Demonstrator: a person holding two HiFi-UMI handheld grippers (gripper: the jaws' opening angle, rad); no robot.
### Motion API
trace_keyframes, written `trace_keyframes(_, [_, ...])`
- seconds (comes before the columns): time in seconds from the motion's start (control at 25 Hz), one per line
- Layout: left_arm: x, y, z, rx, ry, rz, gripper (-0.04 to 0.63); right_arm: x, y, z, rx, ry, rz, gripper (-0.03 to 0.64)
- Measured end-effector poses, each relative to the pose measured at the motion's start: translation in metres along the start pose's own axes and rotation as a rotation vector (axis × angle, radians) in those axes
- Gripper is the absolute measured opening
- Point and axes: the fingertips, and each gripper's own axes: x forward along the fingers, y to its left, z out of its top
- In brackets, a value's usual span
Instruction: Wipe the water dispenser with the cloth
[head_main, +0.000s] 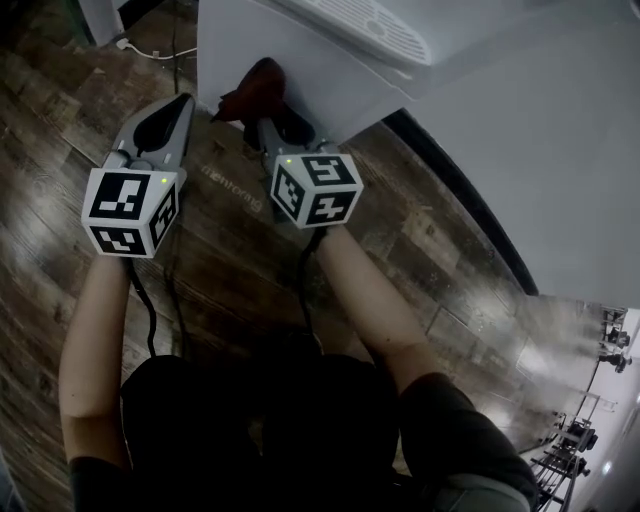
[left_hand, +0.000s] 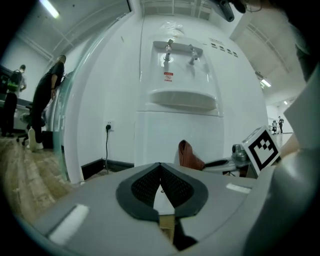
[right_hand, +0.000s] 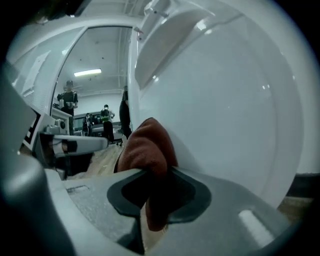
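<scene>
**Cloth clamped in the right gripper, pressed to the dispenser's lower front**

In the head view the right gripper (head_main: 268, 125) points toward 12 o'clock, its jaws closed on a rust-brown cloth (head_main: 256, 88). The cloth bulges out past the jaw tips at 11 o'clock and lies against the white lower front panel of the water dispenser (head_main: 300, 60).

The right gripper view shows the same: the folded cloth (right_hand: 147, 147) sits between the jaws of the right gripper (right_hand: 150, 176), with the dispenser's panel (right_hand: 225, 100) just beside it at 3 o'clock.

The left gripper (head_main: 172, 118) is held at 9 o'clock of the right one, over the wooden floor (head_main: 230, 260), apart from the dispenser. In its own view, the left gripper (left_hand: 161, 172) has its jaw tips together with nothing between them. From there the cloth (left_hand: 189, 155) shows at 2 o'clock, below the drip tray (left_hand: 182, 99).
</scene>
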Motion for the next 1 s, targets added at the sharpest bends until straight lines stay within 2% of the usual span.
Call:
trace_keyframes(0.28, [-0.009, 0.003, -0.058, -0.066, 0.107, 0.01, 0.018, 0.018, -0.016, -0.093, -0.03, 0.217, -0.048, 0.067])
trace_keyframes(0.4, [-0.012, 0.005, -0.068, -0.085, 0.119, 0.022, 0.018, 0.021, -0.002, -0.098, -0.081, 0.246, -0.009, 0.067])
trace_keyframes(0.48, [-0.012, 0.01, -0.058, -0.089, 0.093, 0.033, 0.018, 0.021, 0.015, -0.069, -0.094, 0.17, 0.035, 0.067])
trace_keyframes(0.56, [-0.014, 0.019, -0.036, -0.075, 0.049, 0.045, 0.018, 0.022, 0.034, -0.023, -0.082, 0.061, 0.071, 0.067])
trace_keyframes(0.72, [-0.021, 0.039, 0.033, -0.022, -0.065, 0.071, 0.018, 0.023, 0.073, 0.085, -0.039, -0.136, 0.149, 0.067])
trace_keyframes(0.84, [-0.022, 0.056, 0.078, -0.012, -0.136, 0.103, 0.018, 0.039, 0.089, 0.133, -0.039, -0.168, 0.181, 0.067])
trace_keyframes(1.0, [-0.02, 0.065, 0.095, -0.01, -0.157, 0.118, 0.018, 0.061, 0.079, 0.148, -0.028, -0.161, 0.131, 0.067])
